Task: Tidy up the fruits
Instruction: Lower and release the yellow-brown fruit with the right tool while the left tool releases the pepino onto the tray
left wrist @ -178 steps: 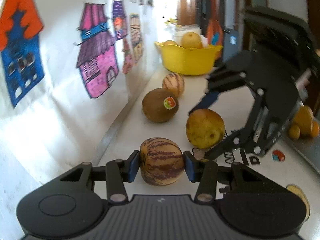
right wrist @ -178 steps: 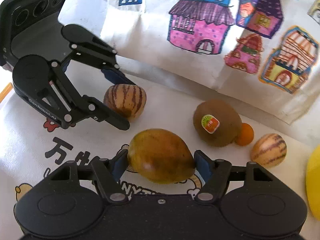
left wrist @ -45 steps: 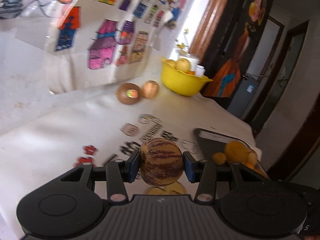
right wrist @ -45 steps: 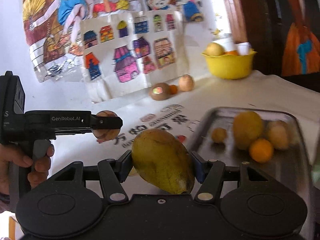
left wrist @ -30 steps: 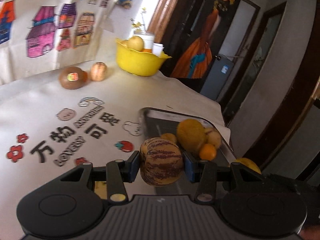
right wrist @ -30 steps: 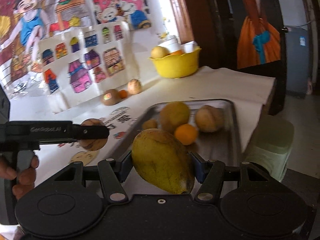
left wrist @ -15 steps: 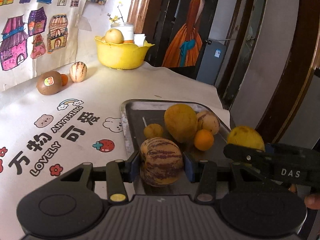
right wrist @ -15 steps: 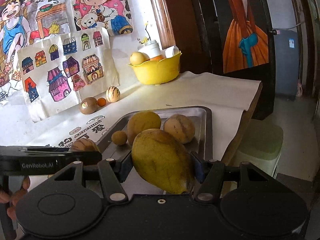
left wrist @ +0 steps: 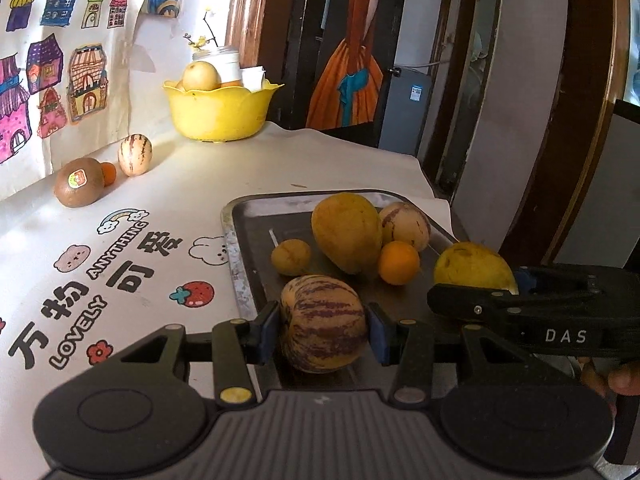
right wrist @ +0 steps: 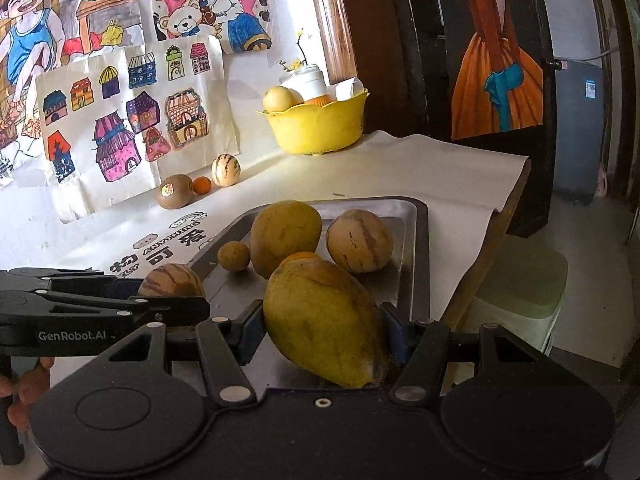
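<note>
Left gripper point(left wrist: 323, 330): fingers clamped on a striped melon point(left wrist: 322, 323), held over the near end of the metal tray point(left wrist: 256, 216). Right gripper point(right wrist: 325, 336): fingers clamped on a yellow mango point(right wrist: 326, 322), also over the tray's near end (right of the melon). Four fruits lie in the tray. Far left on the bench point(left wrist: 328, 160): kiwi point(left wrist: 79, 182), yellow bowl point(left wrist: 220, 110).

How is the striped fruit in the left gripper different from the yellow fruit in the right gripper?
The striped fruit is rounder and smaller, while the yellow fruit is long and tapers to a point. The striped fruit has purple streaks on a tan skin; the yellow fruit is plain yellow-green with faint brown marks. Both are clamped between blue pads, in the left gripper and right gripper, over the metal tray.
</note>
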`<state>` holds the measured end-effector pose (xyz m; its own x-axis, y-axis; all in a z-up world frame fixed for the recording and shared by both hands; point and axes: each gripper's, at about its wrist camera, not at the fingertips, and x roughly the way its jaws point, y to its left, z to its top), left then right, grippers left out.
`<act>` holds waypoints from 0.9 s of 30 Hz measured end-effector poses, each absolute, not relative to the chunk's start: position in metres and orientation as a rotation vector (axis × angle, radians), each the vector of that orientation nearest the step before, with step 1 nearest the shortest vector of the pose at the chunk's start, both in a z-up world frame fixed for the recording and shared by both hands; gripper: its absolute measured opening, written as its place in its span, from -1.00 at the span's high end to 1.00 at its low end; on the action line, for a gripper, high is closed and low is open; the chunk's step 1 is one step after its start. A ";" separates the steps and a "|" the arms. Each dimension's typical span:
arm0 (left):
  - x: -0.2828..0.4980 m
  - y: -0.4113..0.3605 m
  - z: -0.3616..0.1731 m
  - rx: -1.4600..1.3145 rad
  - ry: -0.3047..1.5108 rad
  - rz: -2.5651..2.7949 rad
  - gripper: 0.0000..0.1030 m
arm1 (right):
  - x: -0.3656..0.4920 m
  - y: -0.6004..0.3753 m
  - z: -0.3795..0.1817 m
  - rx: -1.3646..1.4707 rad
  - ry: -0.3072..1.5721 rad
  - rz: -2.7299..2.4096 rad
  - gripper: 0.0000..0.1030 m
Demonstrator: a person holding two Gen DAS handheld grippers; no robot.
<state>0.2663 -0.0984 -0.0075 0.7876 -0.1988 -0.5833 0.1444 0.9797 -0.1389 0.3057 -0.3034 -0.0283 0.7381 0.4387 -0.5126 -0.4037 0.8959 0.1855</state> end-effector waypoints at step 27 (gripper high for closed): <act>0.237 -0.065 0.014 -0.235 0.584 -0.090 -0.85 | 0.277 -0.303 -0.007 -0.003 0.536 0.459 -0.48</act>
